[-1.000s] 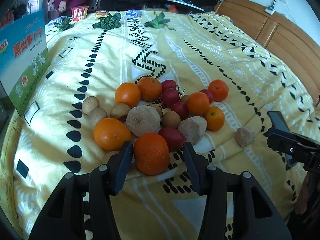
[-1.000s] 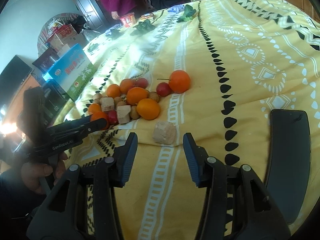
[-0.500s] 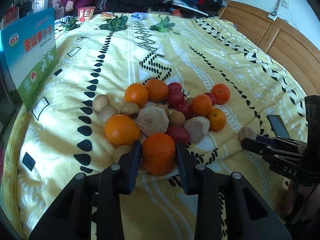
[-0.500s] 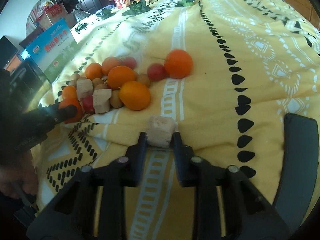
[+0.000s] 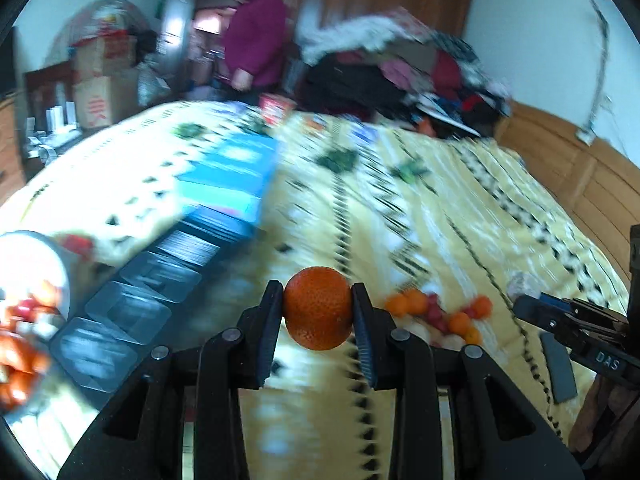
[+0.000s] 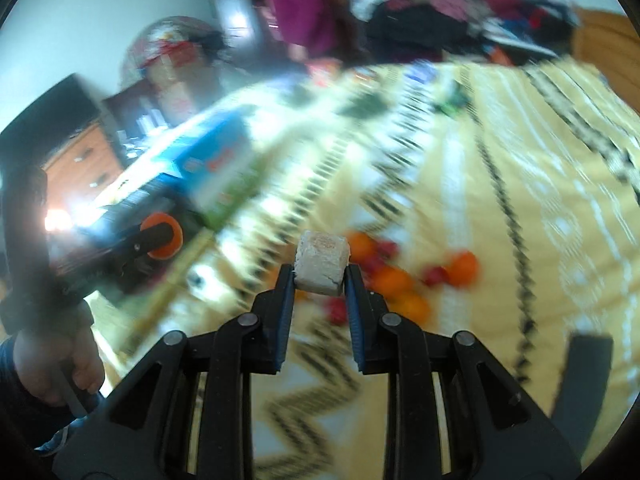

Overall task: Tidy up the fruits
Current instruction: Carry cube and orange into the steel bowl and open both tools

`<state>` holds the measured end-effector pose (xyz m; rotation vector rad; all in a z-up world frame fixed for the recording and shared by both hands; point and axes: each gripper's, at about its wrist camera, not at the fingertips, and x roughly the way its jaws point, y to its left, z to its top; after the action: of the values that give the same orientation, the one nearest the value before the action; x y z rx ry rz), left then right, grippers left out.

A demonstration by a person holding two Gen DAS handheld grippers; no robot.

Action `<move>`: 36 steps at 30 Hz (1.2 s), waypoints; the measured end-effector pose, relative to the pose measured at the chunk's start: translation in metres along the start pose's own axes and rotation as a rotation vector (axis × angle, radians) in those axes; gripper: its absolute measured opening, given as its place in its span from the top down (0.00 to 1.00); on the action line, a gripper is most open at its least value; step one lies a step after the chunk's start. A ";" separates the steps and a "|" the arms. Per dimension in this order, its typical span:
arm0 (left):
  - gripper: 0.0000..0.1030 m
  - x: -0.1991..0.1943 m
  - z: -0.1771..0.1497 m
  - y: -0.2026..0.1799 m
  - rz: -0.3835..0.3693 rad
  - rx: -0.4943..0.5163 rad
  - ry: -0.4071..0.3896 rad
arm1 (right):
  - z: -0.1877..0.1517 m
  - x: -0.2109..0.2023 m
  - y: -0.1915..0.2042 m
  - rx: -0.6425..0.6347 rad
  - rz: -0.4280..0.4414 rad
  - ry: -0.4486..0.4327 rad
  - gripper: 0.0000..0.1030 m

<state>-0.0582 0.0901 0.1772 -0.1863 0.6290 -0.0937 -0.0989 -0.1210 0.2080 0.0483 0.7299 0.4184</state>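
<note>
Between the left claw's [image 5: 318, 309] pads sits a gripped orange [image 5: 318, 307], lifted above the yellow bed [image 5: 460, 216], while the right claw [image 6: 320, 274] clamps a pale chunk [image 6: 321, 267], the remaining fruit pile [image 6: 400, 276] lying blurred at its two o'clock.

Both grippers are black plastic: the left gripper [image 5: 318, 312] and right gripper [image 6: 320, 280] have blue finger pads [image 6: 285, 316], round silver screws, and white "DAS" letters on one side.
</note>
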 end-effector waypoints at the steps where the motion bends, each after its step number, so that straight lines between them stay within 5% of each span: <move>1: 0.66 -0.015 0.008 0.021 0.045 -0.023 -0.026 | 0.012 0.005 0.022 -0.028 0.040 -0.007 0.75; 6: 0.66 -0.077 0.027 0.122 0.244 -0.138 -0.113 | 0.056 0.031 0.128 -0.166 0.224 -0.017 0.75; 11: 0.66 -0.111 0.020 0.214 0.387 -0.237 -0.113 | 0.081 0.068 0.234 -0.267 0.413 0.042 0.75; 19: 0.66 -0.114 -0.034 0.303 0.514 -0.390 -0.003 | 0.046 0.139 0.349 -0.362 0.533 0.224 0.75; 25: 0.66 -0.107 -0.052 0.317 0.524 -0.411 0.036 | 0.025 0.163 0.380 -0.415 0.545 0.320 0.75; 36: 0.66 -0.100 -0.050 0.326 0.518 -0.397 0.044 | 0.019 0.177 0.390 -0.419 0.504 0.364 0.74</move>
<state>-0.1585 0.4164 0.1296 -0.3988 0.7189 0.5315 -0.1065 0.3069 0.1818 -0.2493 0.9746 1.0749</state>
